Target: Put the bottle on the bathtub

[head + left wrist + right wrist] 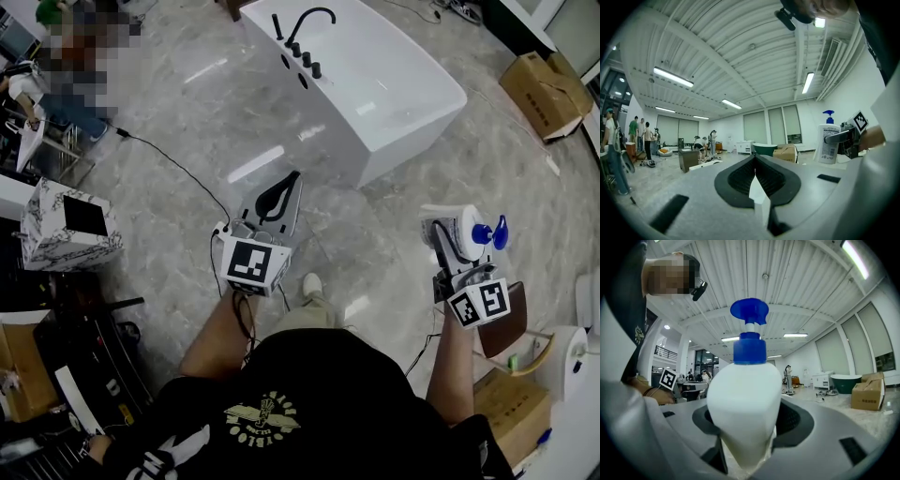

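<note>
While the right gripper (446, 236) is clamped on the white pump bottle (743, 408), the left gripper (755, 176) is pinched closed on nothing, both well apart from the bathtub (412, 103).

white bottle (744, 413) with blue pump, held upright, well apart from white bathtub (403, 84).

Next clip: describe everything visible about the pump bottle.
The bottle is white, plastic-looking, with a blue pump head and collar and a printed label. It stands upright, its lower body clamped by the right gripper, held in the air above the floor, not yet at the white bathtub.
</note>
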The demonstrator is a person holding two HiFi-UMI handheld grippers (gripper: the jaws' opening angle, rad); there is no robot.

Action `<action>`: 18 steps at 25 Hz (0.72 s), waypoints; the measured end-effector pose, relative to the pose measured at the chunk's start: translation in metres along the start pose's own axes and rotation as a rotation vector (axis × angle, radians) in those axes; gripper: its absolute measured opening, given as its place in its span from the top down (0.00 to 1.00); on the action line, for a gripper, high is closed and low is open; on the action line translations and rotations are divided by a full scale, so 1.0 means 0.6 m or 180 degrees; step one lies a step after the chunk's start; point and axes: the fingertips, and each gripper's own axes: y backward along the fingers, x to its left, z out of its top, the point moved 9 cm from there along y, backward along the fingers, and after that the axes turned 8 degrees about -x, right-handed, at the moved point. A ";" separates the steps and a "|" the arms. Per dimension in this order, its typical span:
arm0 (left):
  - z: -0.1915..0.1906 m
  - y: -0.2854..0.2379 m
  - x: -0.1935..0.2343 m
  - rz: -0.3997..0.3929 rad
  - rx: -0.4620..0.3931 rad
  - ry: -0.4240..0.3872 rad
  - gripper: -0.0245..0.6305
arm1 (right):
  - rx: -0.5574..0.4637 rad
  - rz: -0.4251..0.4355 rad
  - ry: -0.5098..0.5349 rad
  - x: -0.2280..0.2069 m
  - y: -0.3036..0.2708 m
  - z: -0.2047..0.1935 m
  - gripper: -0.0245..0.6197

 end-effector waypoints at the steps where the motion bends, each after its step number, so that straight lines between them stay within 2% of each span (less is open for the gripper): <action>1: -0.004 -0.010 0.009 -0.0013 -0.0002 -0.0032 0.95 | 0.0003 -0.0007 -0.0028 -0.001 -0.013 -0.002 0.55; 7: -0.019 -0.053 0.062 -0.0059 -0.0046 0.0120 0.95 | 0.0137 -0.0041 0.0116 0.000 -0.078 -0.003 0.55; 11: -0.019 -0.069 0.093 -0.0144 -0.0076 0.0078 0.95 | 0.0135 -0.0169 0.0163 0.001 -0.104 -0.003 0.55; 18: -0.033 -0.095 0.128 -0.0089 -0.0035 0.0078 0.95 | 0.0181 -0.0196 0.0267 -0.001 -0.141 0.002 0.55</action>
